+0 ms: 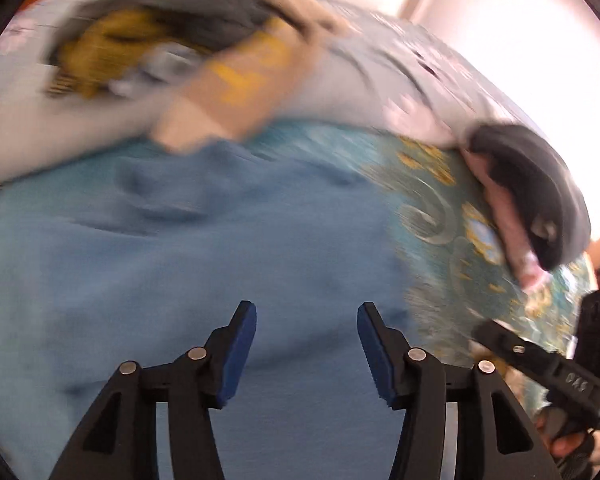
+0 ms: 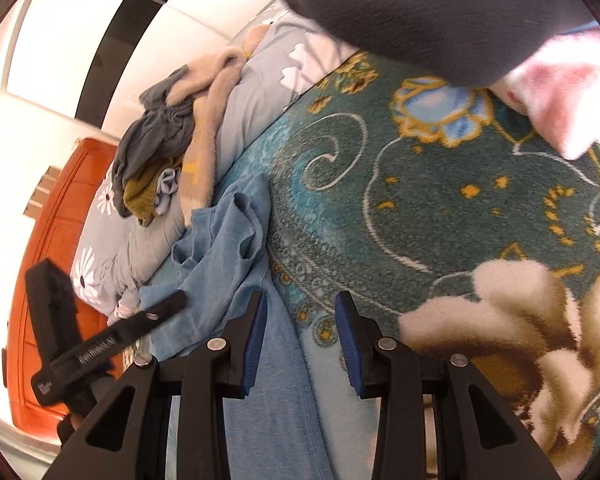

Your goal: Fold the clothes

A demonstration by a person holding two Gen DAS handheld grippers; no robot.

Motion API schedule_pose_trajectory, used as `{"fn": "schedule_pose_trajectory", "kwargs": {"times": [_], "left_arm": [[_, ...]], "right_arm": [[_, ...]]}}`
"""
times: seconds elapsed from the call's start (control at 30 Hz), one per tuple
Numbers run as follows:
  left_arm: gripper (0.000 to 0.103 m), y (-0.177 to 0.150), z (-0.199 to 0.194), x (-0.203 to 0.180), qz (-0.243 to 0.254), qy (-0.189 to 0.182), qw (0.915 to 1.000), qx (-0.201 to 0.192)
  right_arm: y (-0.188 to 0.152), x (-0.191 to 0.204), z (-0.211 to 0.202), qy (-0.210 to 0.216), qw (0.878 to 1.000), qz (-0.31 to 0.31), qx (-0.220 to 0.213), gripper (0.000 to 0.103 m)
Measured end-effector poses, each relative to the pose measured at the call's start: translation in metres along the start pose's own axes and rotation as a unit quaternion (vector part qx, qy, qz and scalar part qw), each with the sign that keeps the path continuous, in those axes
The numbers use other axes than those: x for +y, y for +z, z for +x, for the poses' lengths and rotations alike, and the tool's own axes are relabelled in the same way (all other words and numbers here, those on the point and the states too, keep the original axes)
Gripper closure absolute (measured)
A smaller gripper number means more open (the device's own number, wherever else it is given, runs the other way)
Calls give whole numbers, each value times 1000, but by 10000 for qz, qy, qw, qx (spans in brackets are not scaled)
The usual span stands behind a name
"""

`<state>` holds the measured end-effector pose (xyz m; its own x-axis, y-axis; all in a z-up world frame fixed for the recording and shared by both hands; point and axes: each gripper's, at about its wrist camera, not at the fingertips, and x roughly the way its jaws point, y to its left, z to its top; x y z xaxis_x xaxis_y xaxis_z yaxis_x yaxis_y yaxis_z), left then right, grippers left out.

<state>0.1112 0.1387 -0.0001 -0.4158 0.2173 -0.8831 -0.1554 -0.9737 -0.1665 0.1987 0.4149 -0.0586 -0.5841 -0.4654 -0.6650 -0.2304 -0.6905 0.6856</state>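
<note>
A blue garment (image 1: 220, 248) lies spread on a teal patterned blanket (image 1: 440, 208). My left gripper (image 1: 306, 316) is open and empty just above the blue cloth. In the right wrist view the blue garment (image 2: 228, 248) lies rumpled along the blanket's (image 2: 440, 184) left edge. My right gripper (image 2: 302, 304) is open and empty over the garment's right edge. The left gripper's finger (image 2: 140, 324) shows at the left, over the garment. The right gripper's finger (image 1: 532, 356) shows at the right of the left wrist view.
A pile of grey, tan and mustard clothes (image 2: 168, 140) lies on a grey floral duvet (image 2: 260, 92), also seen blurred in the left wrist view (image 1: 180, 48). A dark and pink garment (image 2: 480, 32) lies at the far end. An orange wooden headboard (image 2: 48, 240) stands behind.
</note>
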Motion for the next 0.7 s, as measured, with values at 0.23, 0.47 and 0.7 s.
{"fn": "schedule_pose_trajectory", "kwargs": {"times": [0.23,0.47,0.7], "left_arm": [[46,4,-12,136,-1649,705,9836,-174],[46,14,10,168,-2008,81,9794,184],[46,31,30,173,-2242,374,9728,459]], "right_arm": [[9,26,22,135,9984,-534,125,67],[35,32,50,-12,9992,-360,169,67],[54,55,70,-51,9976,-650,247,67]]}}
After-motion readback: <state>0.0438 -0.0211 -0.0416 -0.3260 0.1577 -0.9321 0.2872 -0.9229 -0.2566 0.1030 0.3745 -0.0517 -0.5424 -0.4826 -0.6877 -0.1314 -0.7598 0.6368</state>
